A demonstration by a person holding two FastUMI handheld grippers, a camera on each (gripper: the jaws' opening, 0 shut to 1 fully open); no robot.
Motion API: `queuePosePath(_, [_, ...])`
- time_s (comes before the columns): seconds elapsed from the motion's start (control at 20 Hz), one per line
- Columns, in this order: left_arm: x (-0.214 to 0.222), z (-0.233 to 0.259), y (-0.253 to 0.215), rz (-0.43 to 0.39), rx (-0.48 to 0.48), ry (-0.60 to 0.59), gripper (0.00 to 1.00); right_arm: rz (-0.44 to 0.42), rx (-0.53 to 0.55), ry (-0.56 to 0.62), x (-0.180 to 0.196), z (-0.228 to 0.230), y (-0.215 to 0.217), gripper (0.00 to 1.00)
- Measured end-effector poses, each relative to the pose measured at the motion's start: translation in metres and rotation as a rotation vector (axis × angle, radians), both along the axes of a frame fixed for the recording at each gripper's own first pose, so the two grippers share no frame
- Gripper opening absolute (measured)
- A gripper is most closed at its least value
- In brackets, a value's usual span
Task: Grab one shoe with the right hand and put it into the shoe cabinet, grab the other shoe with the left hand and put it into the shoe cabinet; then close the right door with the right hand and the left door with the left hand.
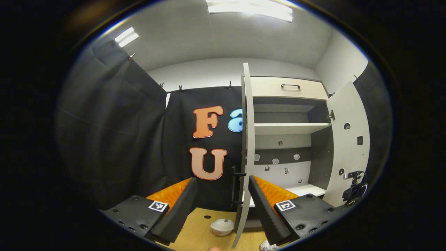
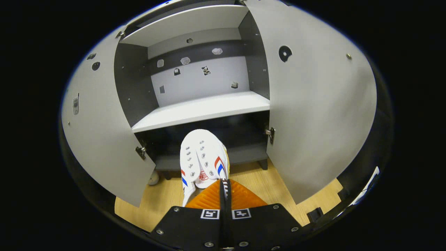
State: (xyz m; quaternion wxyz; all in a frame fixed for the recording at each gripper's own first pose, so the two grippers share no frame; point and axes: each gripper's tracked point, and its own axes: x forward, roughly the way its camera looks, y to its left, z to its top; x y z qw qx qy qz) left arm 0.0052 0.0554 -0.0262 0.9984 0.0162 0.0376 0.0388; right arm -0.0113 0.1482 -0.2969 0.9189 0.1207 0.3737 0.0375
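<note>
My right gripper [image 2: 223, 184] is shut on the heel end of a white shoe [image 2: 202, 157] with red and blue stripes. The shoe hangs toe-forward just in front of the dark lower compartment [image 2: 216, 139] of the shoe cabinet [image 2: 202, 109]. Both doors stand wide open: the left door [image 2: 101, 139] and the right door [image 2: 313, 104]. My left gripper [image 1: 222, 181] is open and holds nothing, facing the left door [image 1: 248, 139] edge-on, with the right door [image 1: 348, 146] beyond. A sliver of another white shoe [image 1: 268, 246] shows on the floor below my left gripper's right finger.
A small white round object [image 1: 222, 226] lies on the wooden floor [image 1: 198, 233] by the foot of the left door, also seen as a white ball [image 2: 153, 178]. The cabinet has a drawer [image 1: 289, 88] on top and a white shelf [image 1: 289, 128]. Black cloth hangs to the left.
</note>
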Motion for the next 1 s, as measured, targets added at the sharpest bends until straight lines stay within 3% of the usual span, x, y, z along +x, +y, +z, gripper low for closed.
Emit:
queuePosePath(0.3, [0.0, 0.003, -0.001, -0.009, -0.002, -0.018, 0.96, -0.049, -0.007, -0.096, -0.008, 0.081, -0.019, 0.0])
queuePosePath(0.7, [0.0, -0.002, 0.0, -0.004, 0.027, 0.008, 0.96, -0.088, -0.041, -0.158, -0.006, 0.063, -0.016, 0.0])
queuePosePath(1.0, [0.002, -0.006, 0.006, 0.04, 0.051, 0.032, 0.94, -0.123, -0.003, -0.12, -0.008, 0.068, -0.015, 0.0])
